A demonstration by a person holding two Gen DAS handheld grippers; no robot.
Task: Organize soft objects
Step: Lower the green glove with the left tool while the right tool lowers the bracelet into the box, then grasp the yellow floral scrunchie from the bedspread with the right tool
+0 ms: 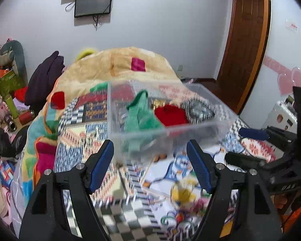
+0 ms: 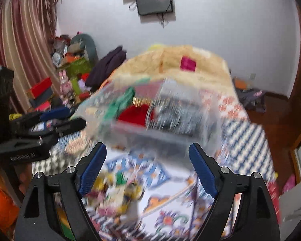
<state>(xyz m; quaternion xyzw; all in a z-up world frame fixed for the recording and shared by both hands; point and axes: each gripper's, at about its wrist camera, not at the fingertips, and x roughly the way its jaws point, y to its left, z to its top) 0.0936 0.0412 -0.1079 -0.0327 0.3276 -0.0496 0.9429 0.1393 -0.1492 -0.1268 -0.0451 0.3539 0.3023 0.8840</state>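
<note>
A clear plastic bin [image 1: 214,128] stands on the patterned bedspread [image 1: 160,180]. In it lie a green knit piece [image 1: 139,116] that hangs over the near wall, a red knit piece [image 1: 171,115] and a grey patterned piece [image 1: 199,110]. My left gripper [image 1: 150,150] is open and empty, just short of the bin's near wall. My right gripper [image 2: 147,154] is open and empty, also just in front of the bin [image 2: 206,132]. The green piece [image 2: 120,102] and red piece [image 2: 136,114] show blurred in the right wrist view. Each gripper shows at the edge of the other's view.
A folded yellow quilt [image 1: 126,64] with coloured patches lies behind the bin. A dark garment [image 1: 46,78] and cluttered boxes and toys [image 1: 4,92] stand at the left. A wooden door [image 1: 244,40] is at the right. Screens [image 1: 93,3] hang on the wall.
</note>
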